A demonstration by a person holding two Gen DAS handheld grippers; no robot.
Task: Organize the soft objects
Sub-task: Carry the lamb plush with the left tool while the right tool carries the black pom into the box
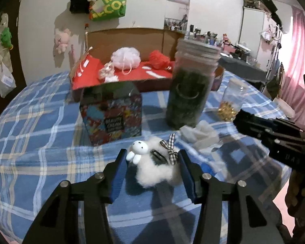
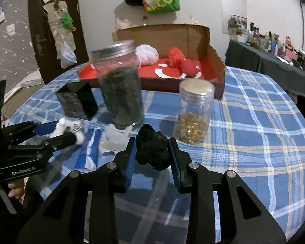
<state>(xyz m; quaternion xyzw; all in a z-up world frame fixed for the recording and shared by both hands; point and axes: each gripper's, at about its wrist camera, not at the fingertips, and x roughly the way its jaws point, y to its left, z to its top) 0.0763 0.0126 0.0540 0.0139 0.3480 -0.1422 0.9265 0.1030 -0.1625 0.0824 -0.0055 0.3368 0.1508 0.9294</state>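
Note:
A white fluffy toy [image 1: 152, 170] with a small bunny figure and a checked bow lies on the blue checked tablecloth. My left gripper [image 1: 152, 156] is closed around it, both blue pads touching its fluff. The right wrist view shows the same toy [image 2: 61, 128] poking out of the left gripper [image 2: 65, 132]. A black fuzzy ball [image 2: 152, 152] sits between the pads of my right gripper [image 2: 152, 144], which press on its sides. At the back stands a cardboard box [image 1: 83, 81] with a red lining, holding a pink mesh puff [image 1: 125, 58] and a red yarn piece [image 1: 158, 59].
A tall jar of dark stuff [image 2: 122, 93] and a small jar of gold bits [image 2: 193, 120] stand just beyond the grippers. A colourful cube box [image 1: 111, 118] is to the left, with a crumpled white piece [image 1: 201, 134] near the tall jar. A person's fingers [image 2: 14, 191] hold the left gripper's handle.

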